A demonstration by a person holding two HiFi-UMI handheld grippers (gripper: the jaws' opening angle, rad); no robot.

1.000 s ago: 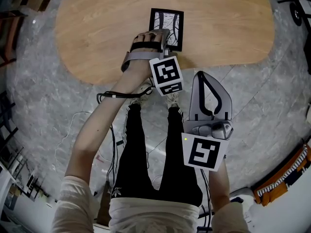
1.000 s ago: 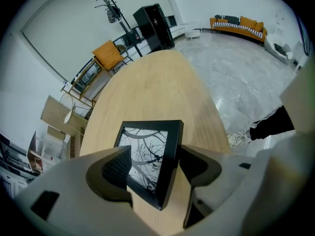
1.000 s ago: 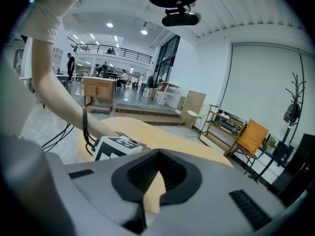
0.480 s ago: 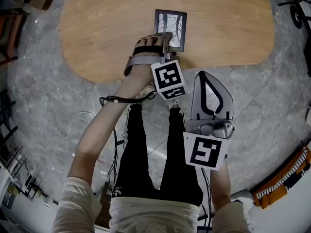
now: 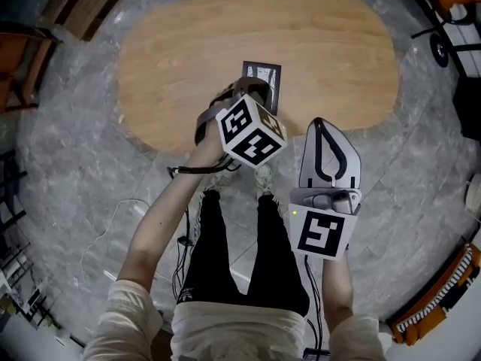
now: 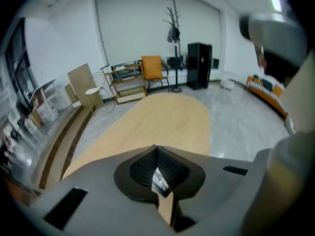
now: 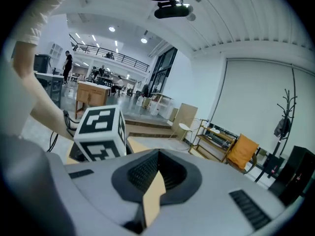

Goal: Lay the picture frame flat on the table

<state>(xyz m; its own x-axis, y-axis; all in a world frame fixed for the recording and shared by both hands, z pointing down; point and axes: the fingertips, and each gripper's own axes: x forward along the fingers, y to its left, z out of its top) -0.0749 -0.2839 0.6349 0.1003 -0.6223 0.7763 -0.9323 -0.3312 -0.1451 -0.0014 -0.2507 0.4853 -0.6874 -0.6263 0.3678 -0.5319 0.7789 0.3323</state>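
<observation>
The picture frame point(image 5: 264, 75) is black with a black-and-white print. It appears to lie face up on the oval wooden table point(image 5: 323, 43), near the front edge. My left gripper point(image 5: 252, 90) is raised above the frame's near end, its marker cube point(image 5: 252, 130) turned up toward the head camera. Its jaws meet at the tip point(image 6: 156, 149) and hold nothing. A sliver of the frame point(image 6: 160, 181) shows through the slit below them. My right gripper point(image 5: 319, 124) hangs over the floor in front of the table, shut and empty.
The table point(image 6: 162, 117) stretches ahead in the left gripper view. Beyond it stand an orange chair point(image 6: 152, 68), a shelf rack point(image 6: 123, 77), a coat stand point(image 6: 172, 28) and a black cabinet point(image 6: 199, 65). The person's legs point(image 5: 240, 247) and a cable point(image 5: 120, 209) are on the grey floor.
The left gripper has lifted off the frame and come up toward the head camera, its cube now larger and tilted. The frame stays on the table. The right gripper has barely moved.
</observation>
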